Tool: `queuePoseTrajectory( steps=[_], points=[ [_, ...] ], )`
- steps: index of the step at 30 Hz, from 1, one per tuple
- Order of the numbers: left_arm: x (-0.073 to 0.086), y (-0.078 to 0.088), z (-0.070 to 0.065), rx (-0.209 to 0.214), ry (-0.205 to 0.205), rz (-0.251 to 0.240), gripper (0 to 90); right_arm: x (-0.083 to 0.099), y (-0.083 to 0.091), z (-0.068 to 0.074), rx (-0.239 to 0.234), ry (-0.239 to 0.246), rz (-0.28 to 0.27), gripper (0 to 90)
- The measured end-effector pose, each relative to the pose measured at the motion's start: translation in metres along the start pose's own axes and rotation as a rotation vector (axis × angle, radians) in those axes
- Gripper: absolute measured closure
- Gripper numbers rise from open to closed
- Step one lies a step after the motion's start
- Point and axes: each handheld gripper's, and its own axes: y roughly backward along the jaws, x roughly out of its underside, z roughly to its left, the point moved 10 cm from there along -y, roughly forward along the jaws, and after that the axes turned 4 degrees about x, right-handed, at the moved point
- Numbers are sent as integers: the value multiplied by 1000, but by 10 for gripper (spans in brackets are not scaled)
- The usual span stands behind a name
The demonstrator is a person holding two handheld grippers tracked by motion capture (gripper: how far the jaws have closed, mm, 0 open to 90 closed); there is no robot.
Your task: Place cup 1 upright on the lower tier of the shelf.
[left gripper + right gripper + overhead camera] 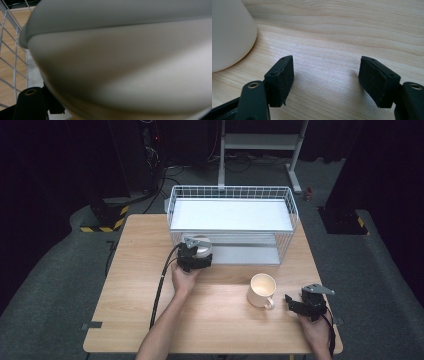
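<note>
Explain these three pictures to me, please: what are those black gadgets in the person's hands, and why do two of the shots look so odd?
No robot here: a person holds a hand-held two-jaw clamp in each hand. The high view looks down on a wooden table. On it stand a white wire rack with two shelves and a cream mug. The left gripper is at the rack's lower shelf, gripping a pale grey bowl-like dish. The other two pictures come from small cameras riding on the clamps. The left gripper view is pressed so close to the dish that it is a blur, with rack wires at the edge. The right gripper rests with its jaws apart and nothing between them, just beside the mug.
</note>
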Motion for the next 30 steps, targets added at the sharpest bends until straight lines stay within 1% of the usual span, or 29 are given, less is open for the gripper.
queuePoseTrajectory(
  steps=[1,2,3,4,6,8,13,16,17,19,21,22,23,25,27,28,29,30],
  points=[
    [0,0,1,-5,0,-3,190,0,0,0,0,0,0,287],
    [-1,-1,2,-19,-15,0,190,0,0,0,0,0,0,288],
    [-1,-1,2,-19,-15,0,190,0,0,0,0,0,0,288],
    [-2,-3,-1,-8,-3,0,190,0,0,0,0,0,0,288],
    [-3,-5,-1,-20,-29,3,190,0,0,0,1,0,0,288],
    [-4,-7,0,-29,-42,1,189,0,0,0,1,0,0,288],
    [-6,-10,0,-32,-34,-15,190,0,0,0,1,0,0,288],
    [-7,-12,1,-39,-48,-18,189,0,0,0,1,0,0,288],
    [-7,-13,0,-33,-38,-18,190,0,0,0,1,0,0,288],
    [-8,-14,1,-32,-42,-23,190,0,0,0,2,-2,0,288],
    [-9,-16,1,-25,-33,-33,190,0,0,0,1,0,0,288],
    [-9,-16,3,-32,-52,-31,190,0,0,0,1,0,0,288],
    [-10,-16,3,-33,-54,-33,190,0,0,0,1,0,0,288],
    [-11,-18,3,-28,-48,-35,190,0,0,0,1,0,0,288],
    [-11,-19,2,-23,-25,-30,190,0,0,0,1,0,0,288],
    [-11,-20,1,-13,-19,-29,190,0,0,0,1,0,0,288],
    [-12,-21,1,-12,-18,-29,190,0,0,0,1,0,0,288],
    [-13,-21,4,-28,-24,-30,190,0,0,0,1,0,0,288]
  ],
)
